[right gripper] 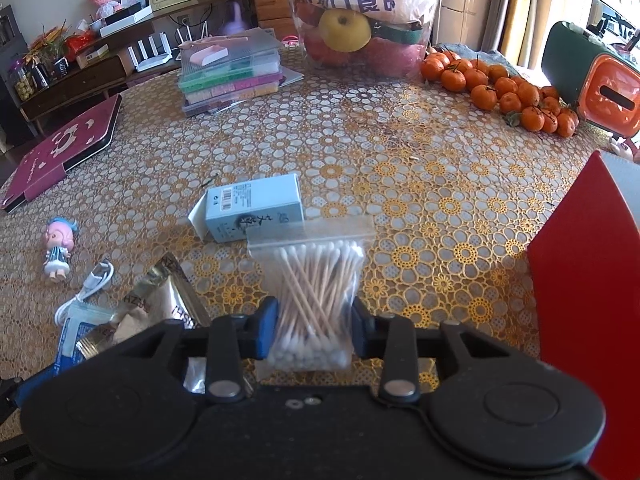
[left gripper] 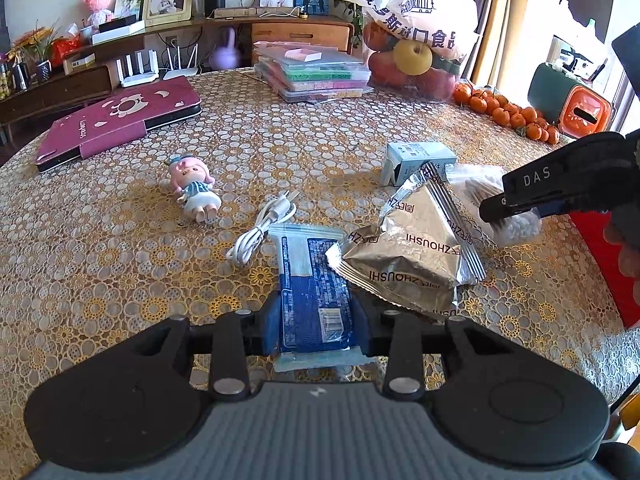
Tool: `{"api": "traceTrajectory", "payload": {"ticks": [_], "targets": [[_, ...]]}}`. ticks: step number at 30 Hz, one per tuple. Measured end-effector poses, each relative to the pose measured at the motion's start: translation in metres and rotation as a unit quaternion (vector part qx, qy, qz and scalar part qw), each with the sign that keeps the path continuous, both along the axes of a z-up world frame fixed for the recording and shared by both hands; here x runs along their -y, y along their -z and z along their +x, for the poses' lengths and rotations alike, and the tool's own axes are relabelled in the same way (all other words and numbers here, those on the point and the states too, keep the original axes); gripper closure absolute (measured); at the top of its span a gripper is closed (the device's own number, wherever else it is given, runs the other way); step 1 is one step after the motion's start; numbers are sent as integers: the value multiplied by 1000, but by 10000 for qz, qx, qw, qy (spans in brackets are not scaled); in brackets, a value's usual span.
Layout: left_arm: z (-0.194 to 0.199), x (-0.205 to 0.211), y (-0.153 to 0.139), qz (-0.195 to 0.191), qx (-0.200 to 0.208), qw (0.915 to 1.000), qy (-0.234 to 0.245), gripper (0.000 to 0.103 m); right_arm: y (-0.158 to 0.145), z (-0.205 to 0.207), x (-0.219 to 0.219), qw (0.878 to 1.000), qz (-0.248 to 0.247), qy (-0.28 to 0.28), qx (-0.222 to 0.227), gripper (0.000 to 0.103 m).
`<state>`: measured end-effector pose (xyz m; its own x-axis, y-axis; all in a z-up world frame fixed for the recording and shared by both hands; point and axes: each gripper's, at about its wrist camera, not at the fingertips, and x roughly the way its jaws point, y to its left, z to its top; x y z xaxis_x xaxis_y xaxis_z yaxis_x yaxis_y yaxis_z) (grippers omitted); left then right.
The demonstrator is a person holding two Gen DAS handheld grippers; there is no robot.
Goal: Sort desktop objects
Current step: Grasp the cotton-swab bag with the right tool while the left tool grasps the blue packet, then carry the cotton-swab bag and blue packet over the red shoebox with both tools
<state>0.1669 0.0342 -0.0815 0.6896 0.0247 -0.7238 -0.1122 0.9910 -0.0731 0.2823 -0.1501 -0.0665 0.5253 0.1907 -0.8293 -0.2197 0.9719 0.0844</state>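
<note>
Two grippers are at work over a round table [right gripper: 420,168] covered with a gold flower-pattern cloth, and each one is clamped on a thing. The left gripper [left gripper: 316,330] has its blue pads pressed on both long sides of a blue snack packet [left gripper: 314,284], which lies flat on the cloth with its far end pointing away from the camera. Its right edge touches a silver foil packet [left gripper: 408,248], and a second silver packet seems to lie under that one. Just left of the blue packet lies a coiled white cable [left gripper: 260,232], and further left a small doll with pink hair [left gripper: 196,188] lies on its back. The right gripper [right gripper: 314,330] is closed on a clear zip bag of cotton swabs [right gripper: 316,292]; the pads squeeze the lower part of the bag so that it is narrower there, and the sealed top points away from the camera. Right behind the bag, touching or almost touching it, lies a pale blue carton [right gripper: 256,206] on its side with one flap open. A red box [right gripper: 592,280] stands at the right edge of the table. At the far side there are a stack of clear plastic cases [right gripper: 230,76], a bag of fruit [right gripper: 360,36], a heap of small oranges [right gripper: 504,92] and a dark red tablet case [right gripper: 60,152].
</note>
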Motion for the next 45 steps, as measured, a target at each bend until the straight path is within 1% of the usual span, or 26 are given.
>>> {"api": "traceTrajectory", "payload": {"ticks": [10,21,28,32,38,45], "targets": [[-26,3,-23,18,154,9998,-82,68,-23,-26,12,9998,134,24,133,67],[-51,21,-51,69,377,9993,47,68,-44,-57,29,9993,265,23,258,67],[-60,37,-69,91,515,9984,216,68,-58,-76,47,9988,354,81,335,67],[-65,51,-80,174,637,9972,352,68,-68,-90,59,9982,420,99,422,67],[-68,73,-93,172,740,9956,554,68,-83,-109,80,9969,538,128,552,67],[-64,105,-108,148,803,9929,861,68,-99,-127,106,9962,466,200,701,67]]}}
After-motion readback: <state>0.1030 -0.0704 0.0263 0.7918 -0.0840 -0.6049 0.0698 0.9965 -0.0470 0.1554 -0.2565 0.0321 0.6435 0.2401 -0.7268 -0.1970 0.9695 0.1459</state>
